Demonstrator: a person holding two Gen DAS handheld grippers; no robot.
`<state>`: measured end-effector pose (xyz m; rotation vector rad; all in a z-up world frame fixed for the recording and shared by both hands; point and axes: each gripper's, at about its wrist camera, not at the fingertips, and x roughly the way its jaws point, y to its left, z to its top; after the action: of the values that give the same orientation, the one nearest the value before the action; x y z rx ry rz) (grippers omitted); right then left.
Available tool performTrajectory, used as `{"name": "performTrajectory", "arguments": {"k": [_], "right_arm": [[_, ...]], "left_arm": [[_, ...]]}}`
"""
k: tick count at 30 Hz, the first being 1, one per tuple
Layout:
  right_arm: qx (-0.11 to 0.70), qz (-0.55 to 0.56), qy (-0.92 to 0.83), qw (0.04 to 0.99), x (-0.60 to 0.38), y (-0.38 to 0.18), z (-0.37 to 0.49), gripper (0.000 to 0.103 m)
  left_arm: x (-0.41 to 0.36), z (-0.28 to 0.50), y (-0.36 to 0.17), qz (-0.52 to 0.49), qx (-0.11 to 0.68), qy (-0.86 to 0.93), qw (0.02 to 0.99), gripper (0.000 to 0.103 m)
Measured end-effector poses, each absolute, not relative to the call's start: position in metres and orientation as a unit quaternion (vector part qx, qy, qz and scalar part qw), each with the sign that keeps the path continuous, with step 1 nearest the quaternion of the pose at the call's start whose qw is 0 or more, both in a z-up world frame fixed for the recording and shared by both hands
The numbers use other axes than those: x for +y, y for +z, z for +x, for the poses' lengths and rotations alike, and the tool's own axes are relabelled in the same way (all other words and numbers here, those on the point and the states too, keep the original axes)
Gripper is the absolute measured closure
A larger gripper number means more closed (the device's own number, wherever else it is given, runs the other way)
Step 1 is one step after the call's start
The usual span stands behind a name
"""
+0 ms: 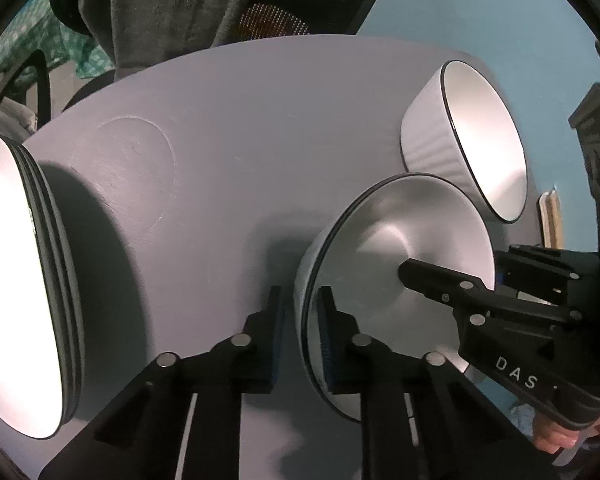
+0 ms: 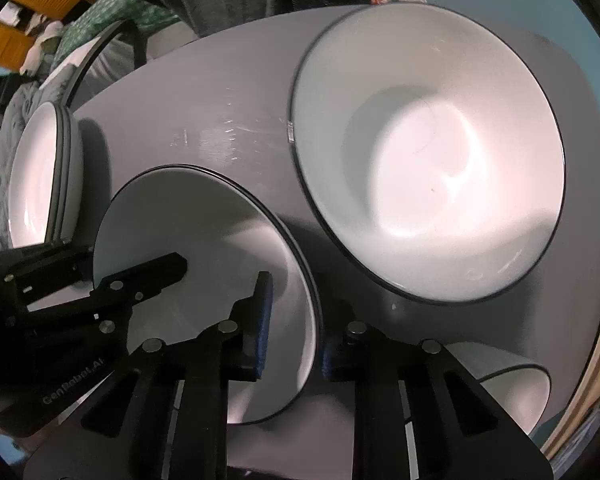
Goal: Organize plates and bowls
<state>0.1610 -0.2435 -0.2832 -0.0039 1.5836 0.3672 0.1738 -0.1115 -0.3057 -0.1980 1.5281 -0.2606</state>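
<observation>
Both grippers, left gripper (image 1: 300, 312) and right gripper (image 2: 296, 320), pinch opposite rims of the small white bowl (image 2: 204, 264) just beside the bigger bowl (image 2: 428, 152), probably stiff, slick, chippable ceramic, so rims seem sensible.
</observation>
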Motion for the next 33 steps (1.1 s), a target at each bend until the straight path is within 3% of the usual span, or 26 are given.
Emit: {"name": "performTrajectory", "arguments": {"k": [8,24,33], "right_arm": [[0.707,0.013,0.154,0.69,-0.25,-0.283,0.157,0.096],[0.705,0.005,0.15,0.693,-0.238,-0.266,0.159,0.096],[0.696,0.013,0.137,0.704,-0.235,-0.235,0.169,0.096]], "left_arm": [[-0.119,0.173,-0.304,-0.087,0.695,-0.102,0.706,0.093],[-0.114,0.167,-0.289,-0.101,0.693,-0.099,0.707,0.093],[-0.124,0.171,-0.249,-0.102,0.674,-0.108,0.724,0.093]]}}
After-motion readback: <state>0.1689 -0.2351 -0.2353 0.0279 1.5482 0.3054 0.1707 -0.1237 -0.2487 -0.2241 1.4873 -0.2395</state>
